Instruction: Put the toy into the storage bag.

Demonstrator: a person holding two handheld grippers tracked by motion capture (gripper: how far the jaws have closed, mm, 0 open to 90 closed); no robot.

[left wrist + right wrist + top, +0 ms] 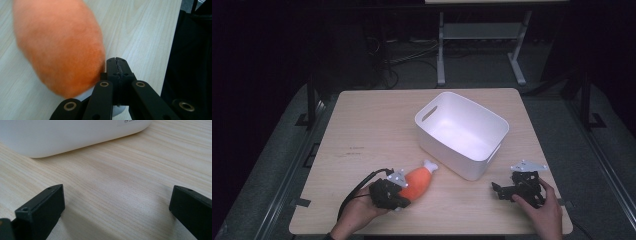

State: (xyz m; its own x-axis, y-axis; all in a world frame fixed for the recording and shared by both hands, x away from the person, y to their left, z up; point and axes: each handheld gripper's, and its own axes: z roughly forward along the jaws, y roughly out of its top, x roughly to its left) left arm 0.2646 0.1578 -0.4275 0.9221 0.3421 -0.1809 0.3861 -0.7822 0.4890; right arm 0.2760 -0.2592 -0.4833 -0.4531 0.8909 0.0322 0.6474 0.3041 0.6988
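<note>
1 fuzzy orange plush drumstick (pixel 419 183); smooth white plastic bin (pixel 462 134); woodgrain table (pixel 372 125).

From my left gripper view the orange plush toy (pixel 60 47) is blurred, its top cut off.

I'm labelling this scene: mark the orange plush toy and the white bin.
orange plush toy (pixel 418 182): high view, middle of its orange body.
white bin (pixel 447 145): high view, near outer wall.

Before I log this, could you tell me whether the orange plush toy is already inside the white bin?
No, the orange plush toy lies on the table beside the white bin, at the left gripper.
</note>
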